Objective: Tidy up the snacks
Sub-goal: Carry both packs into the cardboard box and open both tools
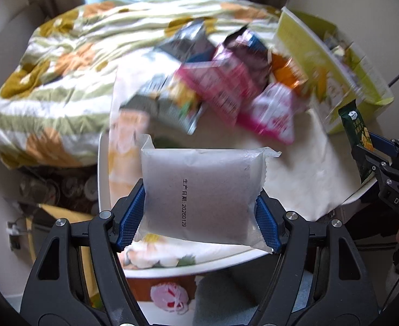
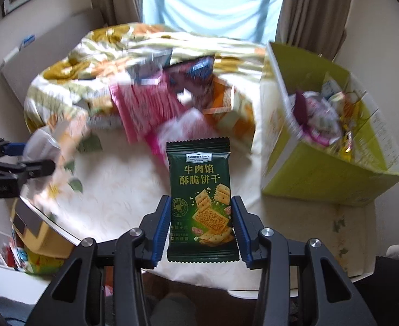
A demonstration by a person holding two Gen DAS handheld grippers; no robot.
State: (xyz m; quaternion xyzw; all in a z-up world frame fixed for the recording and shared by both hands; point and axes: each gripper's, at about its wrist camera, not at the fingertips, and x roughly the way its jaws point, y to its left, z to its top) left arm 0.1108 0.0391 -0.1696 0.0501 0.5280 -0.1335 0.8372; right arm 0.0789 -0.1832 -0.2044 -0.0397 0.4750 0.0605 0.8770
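Snacks are riding in both tongs: the left tongs (image 1: 199, 212) are clamping a frosted white packet (image 1: 199, 193) low in the frame, the right tongs (image 2: 200, 233) are pinching a dark green cracker packet (image 2: 200, 203) at lower centre. Best move, I'd say: carrying both level toward the yellow-green box (image 2: 321, 168) at right, clearing its rim. Loose packets (image 2: 156, 103) are piling mid-bench (image 2: 118, 190).

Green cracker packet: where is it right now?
The green cracker packet is clamped upright in the right gripper, centre of the right wrist view, above the table's near edge, left of the yellow-green box.
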